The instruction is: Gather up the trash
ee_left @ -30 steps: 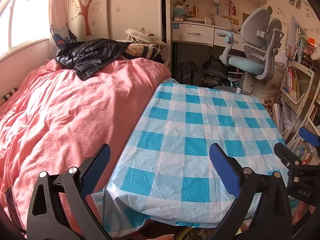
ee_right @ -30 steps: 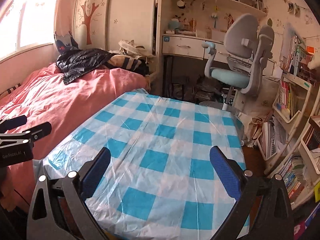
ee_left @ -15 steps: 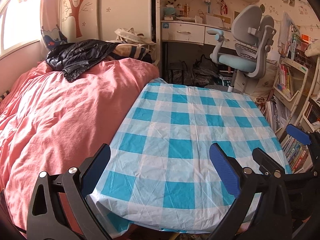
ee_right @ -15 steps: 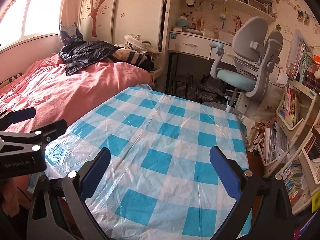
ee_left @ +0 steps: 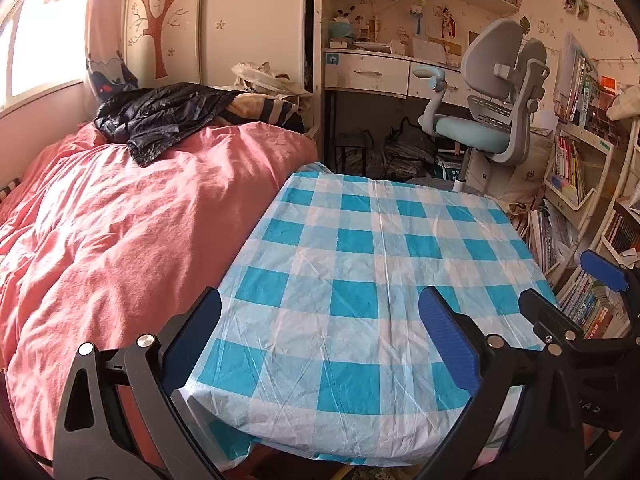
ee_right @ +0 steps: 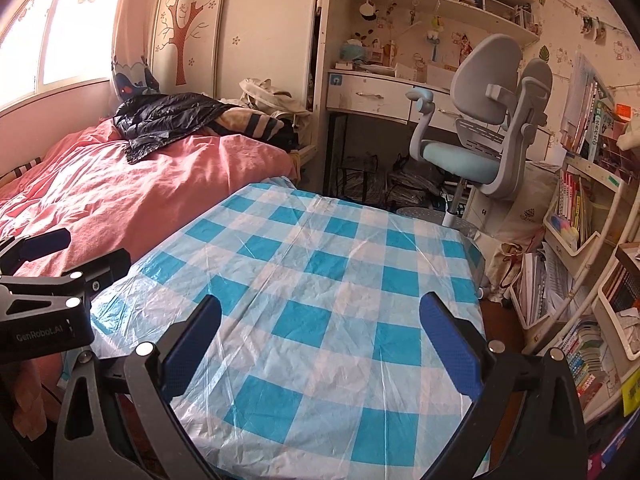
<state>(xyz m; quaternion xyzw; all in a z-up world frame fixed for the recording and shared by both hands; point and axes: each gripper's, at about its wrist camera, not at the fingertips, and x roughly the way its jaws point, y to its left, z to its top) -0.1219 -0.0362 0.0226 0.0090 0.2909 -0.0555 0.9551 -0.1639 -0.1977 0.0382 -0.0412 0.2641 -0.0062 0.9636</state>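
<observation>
The fingers of the left gripper are spread wide, their blue pads well apart, with nothing between them and nothing touching them; they hang over the near edge of a table covered with a blue-and-white checked plastic tablecloth. The right gripper is likewise released, its fingers gaping wide over the same cloth and holding nothing. In the left wrist view the right gripper shows just beyond the right finger, at the table's right edge; in the right wrist view the left gripper shows off the left finger, at the table's left corner, its two tips apart. No loose trash can be made out on the cloth between or ahead of either pair of fingers. The one thing that looks like a trash bag is a crumpled black plastic bag, lying far ahead and to the left of the left fingers on top of a pink duvet; from the right gripper it is also far ahead and left. Straight ahead, past the table's far edge, stands a grey and pale-blue desk chair before a white desk, with a bookshelf off the right fingers.
</observation>
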